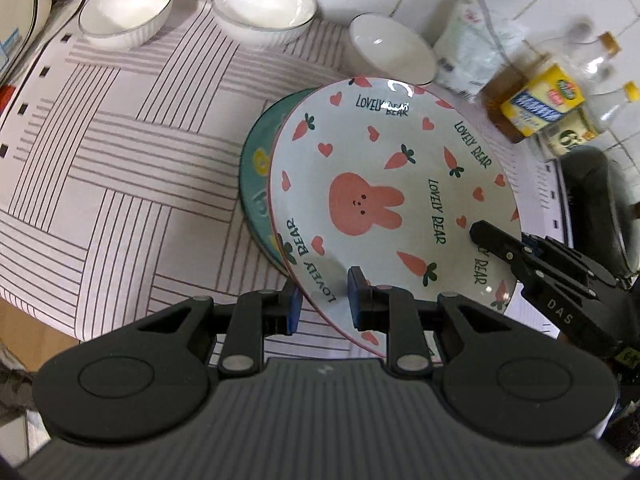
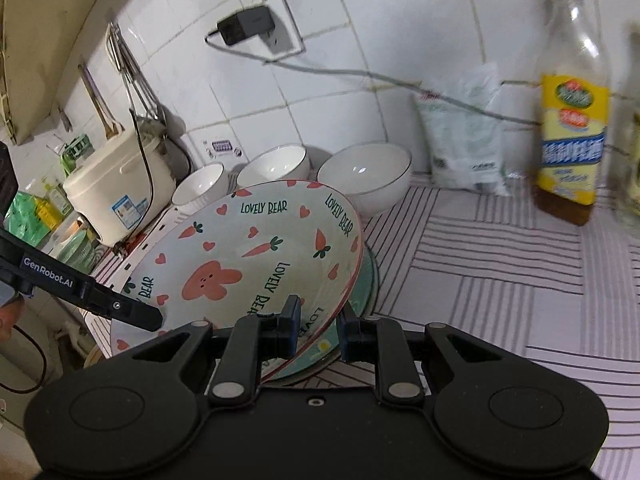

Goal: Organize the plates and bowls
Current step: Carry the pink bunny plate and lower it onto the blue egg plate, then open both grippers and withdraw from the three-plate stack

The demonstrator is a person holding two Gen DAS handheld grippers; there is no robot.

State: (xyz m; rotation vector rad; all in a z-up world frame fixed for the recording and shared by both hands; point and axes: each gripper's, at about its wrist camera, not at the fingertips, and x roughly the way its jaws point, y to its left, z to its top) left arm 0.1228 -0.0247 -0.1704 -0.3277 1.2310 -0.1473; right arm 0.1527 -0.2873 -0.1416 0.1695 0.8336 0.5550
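Together, left gripper (image 1: 324,300) and right gripper (image 2: 318,330), jaws clamped on bunny plate (image 1: 392,200) rim; green plate (image 1: 256,184) beneath

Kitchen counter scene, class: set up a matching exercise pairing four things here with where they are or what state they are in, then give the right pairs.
Things:
1. bunny plate
2. green plate
3. white bowls
4. oil bottle

States:
A. standing upright by the tiled wall
B. lying under another plate
C. in a row at the back of the striped mat
D. gripped at its rim by the left gripper and the right gripper

Pairs: 1-D, 2-B, 3-C, 4-A
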